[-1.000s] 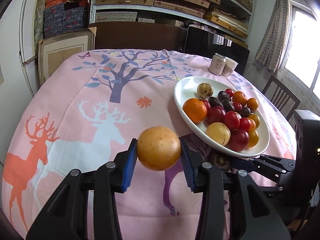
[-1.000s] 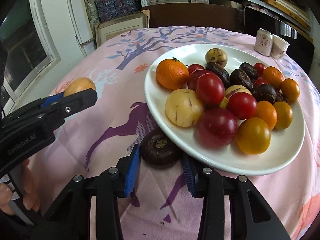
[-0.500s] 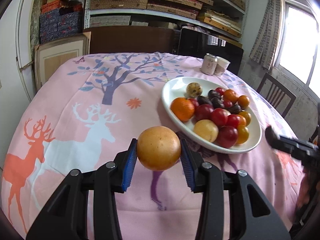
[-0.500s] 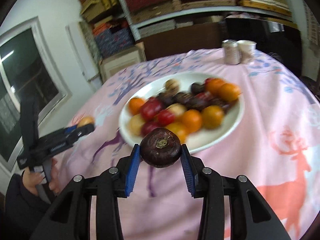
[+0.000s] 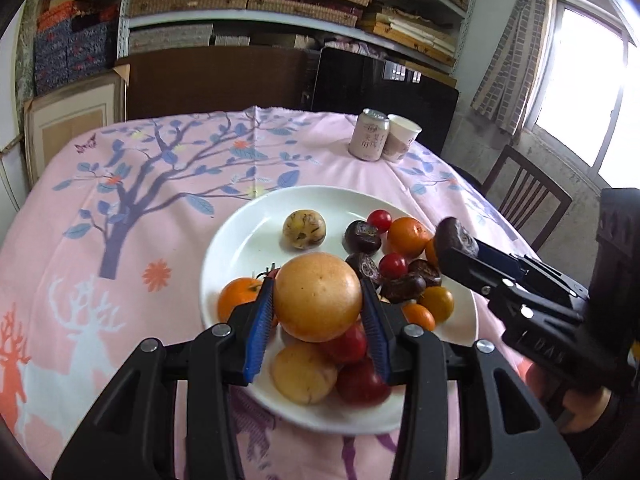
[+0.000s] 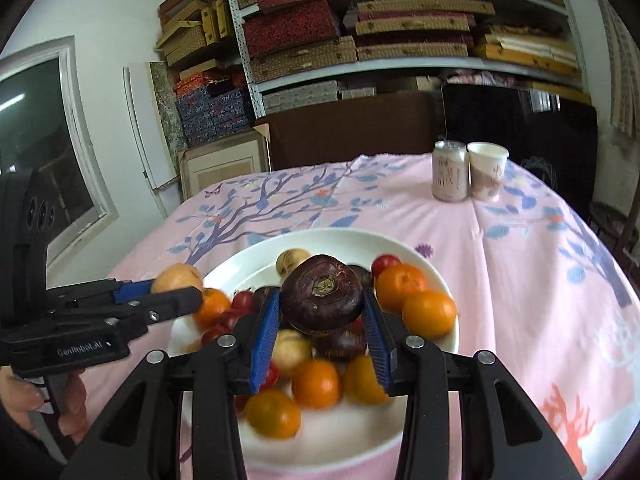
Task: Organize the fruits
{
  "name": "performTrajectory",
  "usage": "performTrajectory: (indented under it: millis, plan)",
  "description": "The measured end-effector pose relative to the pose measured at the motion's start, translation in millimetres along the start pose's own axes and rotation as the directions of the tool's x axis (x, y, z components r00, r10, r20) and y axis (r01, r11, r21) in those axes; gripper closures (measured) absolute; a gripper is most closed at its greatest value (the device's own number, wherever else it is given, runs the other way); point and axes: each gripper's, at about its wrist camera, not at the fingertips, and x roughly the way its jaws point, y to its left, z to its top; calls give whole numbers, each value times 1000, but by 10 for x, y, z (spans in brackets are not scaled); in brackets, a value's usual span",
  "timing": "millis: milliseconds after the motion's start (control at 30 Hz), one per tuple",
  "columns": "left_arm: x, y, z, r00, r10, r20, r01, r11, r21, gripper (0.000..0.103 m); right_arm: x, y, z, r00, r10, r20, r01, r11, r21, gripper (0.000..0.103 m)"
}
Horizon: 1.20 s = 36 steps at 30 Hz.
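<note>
The left gripper (image 5: 318, 312) clamps a yellow-orange fruit (image 5: 318, 297) between its fingers; the right gripper (image 6: 322, 320) clamps a dark purple fruit (image 6: 322, 298). Both hang above the white plate (image 5: 240, 240), seemingly clear of its piled fruit.

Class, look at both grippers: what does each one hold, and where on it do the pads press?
The left gripper clamps a round yellow-orange fruit by its sides. The right gripper clamps a dark purple fruit by its sides.

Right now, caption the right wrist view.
Right claw holds a dark purple fruit above a white plate of mixed fruit.
</note>
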Motion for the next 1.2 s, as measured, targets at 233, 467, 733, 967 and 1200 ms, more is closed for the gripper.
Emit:
performTrajectory:
  millis: [233,467,733,967,1200]
  plan:
    - [-153,-70,-147,990,117,76,-119,993,18,9,-164,-92,-104,1000,18,10,-18,1000,24,35]
    - [-487,-162,-601,990,132,43,-132,991,-11,5,-578,-306,-479,995,89,-53,-79,982,169,9]
    - [-1109,-342,-942,992,77,97,-71,995,-66,5,-1190,-156,-788,997,62,-48,-55,990,127,4]
    - [-1342,-636,-1220,986,143,90,-138,989,-59,5,-1673,39,-902,1000,5,8,-6,999,52,4]
    - [-1564,-868,-1363,959,256,125,-254,967,-36,5,-1988,166,-939,998,-26,54,26,1000,-9,4]
